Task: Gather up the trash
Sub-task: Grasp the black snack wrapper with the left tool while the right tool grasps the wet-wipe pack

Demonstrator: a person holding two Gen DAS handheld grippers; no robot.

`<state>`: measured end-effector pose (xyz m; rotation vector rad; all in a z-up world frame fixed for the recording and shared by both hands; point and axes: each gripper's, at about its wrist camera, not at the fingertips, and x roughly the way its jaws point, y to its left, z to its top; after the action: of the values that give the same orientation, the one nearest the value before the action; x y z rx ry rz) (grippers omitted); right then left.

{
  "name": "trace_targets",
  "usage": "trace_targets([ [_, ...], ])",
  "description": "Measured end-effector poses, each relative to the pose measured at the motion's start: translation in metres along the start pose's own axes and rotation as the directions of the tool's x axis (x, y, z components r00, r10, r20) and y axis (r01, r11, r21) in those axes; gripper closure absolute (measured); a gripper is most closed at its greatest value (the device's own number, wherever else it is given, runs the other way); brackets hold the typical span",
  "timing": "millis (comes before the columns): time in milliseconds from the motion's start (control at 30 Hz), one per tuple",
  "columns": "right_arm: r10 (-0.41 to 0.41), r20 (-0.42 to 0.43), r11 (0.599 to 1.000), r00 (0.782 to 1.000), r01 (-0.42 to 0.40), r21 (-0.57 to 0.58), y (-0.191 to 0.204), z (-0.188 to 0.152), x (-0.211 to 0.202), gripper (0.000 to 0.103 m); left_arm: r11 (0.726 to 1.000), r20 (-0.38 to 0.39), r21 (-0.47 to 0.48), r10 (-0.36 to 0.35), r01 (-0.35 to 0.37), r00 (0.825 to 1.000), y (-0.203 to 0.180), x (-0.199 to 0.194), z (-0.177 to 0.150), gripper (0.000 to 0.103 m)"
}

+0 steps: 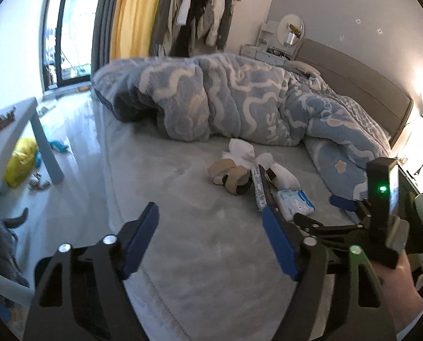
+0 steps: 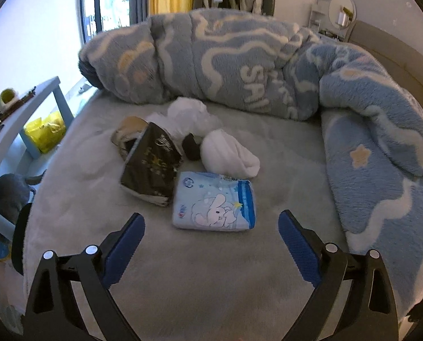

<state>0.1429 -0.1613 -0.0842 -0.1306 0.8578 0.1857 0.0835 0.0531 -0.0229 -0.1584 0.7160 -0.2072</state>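
Left hand-held gripper: my fingers apart, empty, above the bed.
Right hand-held gripper: my fingers apart, empty, just short of the blue tissue pack.
Trash location: mid-bed cluster; black packet beside the tissue pack, crumpled white tissues, white roll, brown tape rolls.
Blanket: bunched behind the cluster.
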Motion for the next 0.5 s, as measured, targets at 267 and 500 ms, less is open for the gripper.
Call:
trace_targets([
  [267,-0.032,-0.071,0.999,0.997,0.03,-0.028,-0.004,0.004,0.036,0.007,0.992,-0.073,-0.048,-0.116,0.113,0.991,0.002,0.035,0.005,0.033],
  [500,0.018,-0.098,0.999,0.995,-0.021,-0.031,-0.009,0.009,0.05,0.025,0.987,-0.137,-0.02,-0.163,0.162,0.977,-0.022,0.068,0.008,0.04],
])
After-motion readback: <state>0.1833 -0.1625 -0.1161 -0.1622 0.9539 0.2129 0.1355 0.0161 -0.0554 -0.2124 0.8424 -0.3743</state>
